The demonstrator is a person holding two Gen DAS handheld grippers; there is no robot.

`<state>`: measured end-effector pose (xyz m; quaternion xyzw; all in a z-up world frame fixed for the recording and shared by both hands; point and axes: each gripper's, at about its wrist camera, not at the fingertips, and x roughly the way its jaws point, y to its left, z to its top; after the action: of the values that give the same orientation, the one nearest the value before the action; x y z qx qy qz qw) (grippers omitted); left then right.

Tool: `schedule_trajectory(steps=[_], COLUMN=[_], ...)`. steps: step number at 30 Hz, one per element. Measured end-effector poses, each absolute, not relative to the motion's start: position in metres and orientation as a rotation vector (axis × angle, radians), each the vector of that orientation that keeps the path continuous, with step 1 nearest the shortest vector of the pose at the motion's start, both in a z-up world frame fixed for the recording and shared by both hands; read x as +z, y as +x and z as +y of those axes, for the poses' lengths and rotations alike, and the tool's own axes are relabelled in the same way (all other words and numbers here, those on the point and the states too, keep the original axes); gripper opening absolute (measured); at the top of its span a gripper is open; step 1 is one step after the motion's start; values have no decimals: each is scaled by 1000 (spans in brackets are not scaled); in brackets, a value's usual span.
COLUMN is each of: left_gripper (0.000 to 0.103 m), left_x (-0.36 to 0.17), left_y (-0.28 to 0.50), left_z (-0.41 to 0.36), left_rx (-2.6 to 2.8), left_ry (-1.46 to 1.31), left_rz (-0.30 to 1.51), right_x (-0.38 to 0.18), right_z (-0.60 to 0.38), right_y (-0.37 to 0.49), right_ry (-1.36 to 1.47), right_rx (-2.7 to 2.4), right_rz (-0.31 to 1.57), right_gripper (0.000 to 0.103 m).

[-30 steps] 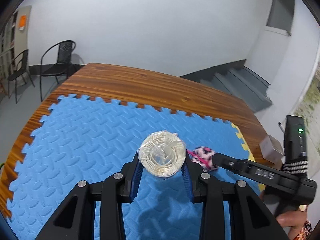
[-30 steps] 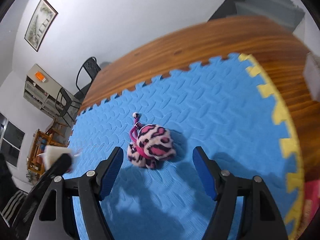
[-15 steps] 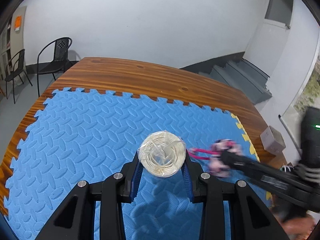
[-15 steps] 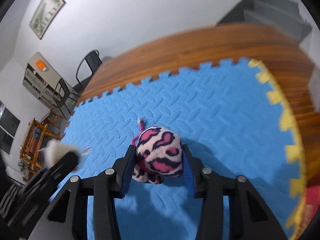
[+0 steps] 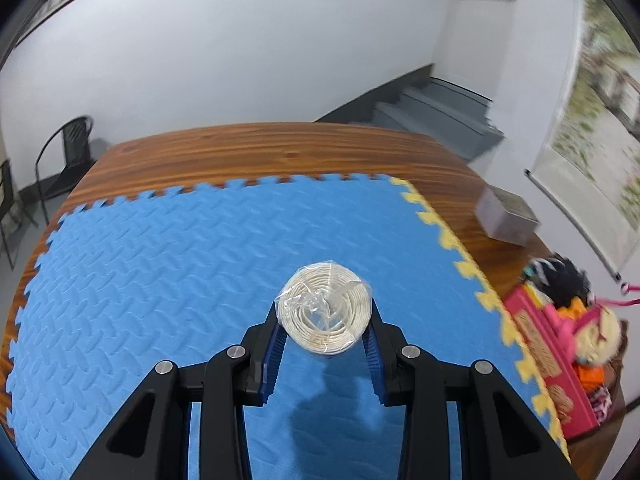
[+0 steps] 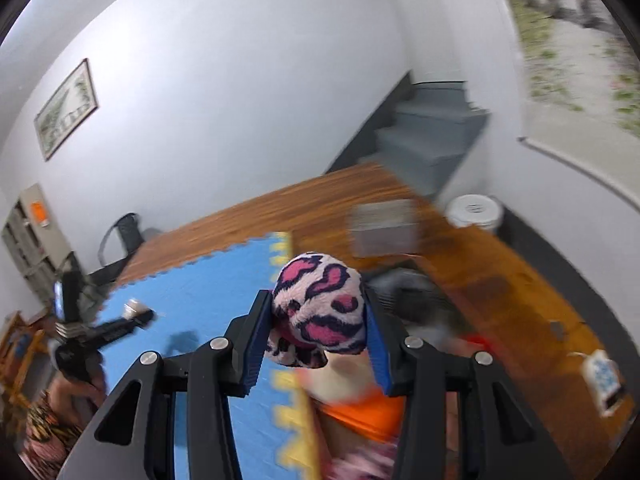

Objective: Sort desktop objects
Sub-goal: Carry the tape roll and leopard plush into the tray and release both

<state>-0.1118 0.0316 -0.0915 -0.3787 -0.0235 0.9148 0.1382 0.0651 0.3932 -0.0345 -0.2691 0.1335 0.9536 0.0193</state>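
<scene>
Your left tool (image 5: 325, 330) is pinching a round roll of pale cord (image 5: 325, 313) wrapped in clear plastic. The roll sits snug between the two blue pads, and it hangs in the air above the blue foam mat (image 5: 168, 280). Its shadow falls on the mat just under it.

Your right tool (image 6: 318, 320) is pinching a fluffy pink spotted toy (image 6: 320, 314). The pads press it on both sides. It is up in the air too, over the right edge of the mat, where the yellow teeth are.

Past that edge, on the right side of the wooden bench (image 5: 256, 156), sits a pink box (image 5: 554, 364) with soft, bright things heaped in it. The right wrist view shows orange and pale things just under the toy, but they are blurry, so I cannot tell you what each one is. A small grey box (image 5: 506, 216) stands farther back on the bench.

The mat has nothing lying on it in these views. So I think you are close to the end. Both last things are picked up, but neither is put down yet. I guess the toy goes into the pink box first, because it is nearly over it. The roll is well apart from the box and has to travel right.
</scene>
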Motion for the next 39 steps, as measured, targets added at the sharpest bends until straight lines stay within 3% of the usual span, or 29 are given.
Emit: schedule_trajectory(steps=[9, 13, 19, 23, 30, 39], left_gripper=[38, 38, 38, 38, 38, 38], left_x=[-65, -51, -41, -45, -55, -79], left_y=[-74, -62, -57, -59, -56, -61], left_z=[116, 152, 208, 253, 318, 356], left_rx=[2499, 2446, 2333, 2246, 2113, 2092], left_ry=[-1010, -968, -958, -966, -964, -979], left_rz=[26, 75, 91, 115, 197, 310], right_x=[-91, -114, -119, -116, -108, -115], right_z=[392, 397, 418, 430, 456, 467], right_y=[74, 69, 79, 96, 118, 121], right_ry=[-967, -991, -904, -777, -626, -627], right_rx=[2945, 2914, 3009, 3062, 3030, 2979], right_rz=[153, 122, 231, 321, 504, 561], right_gripper=[48, 48, 51, 64, 64, 64])
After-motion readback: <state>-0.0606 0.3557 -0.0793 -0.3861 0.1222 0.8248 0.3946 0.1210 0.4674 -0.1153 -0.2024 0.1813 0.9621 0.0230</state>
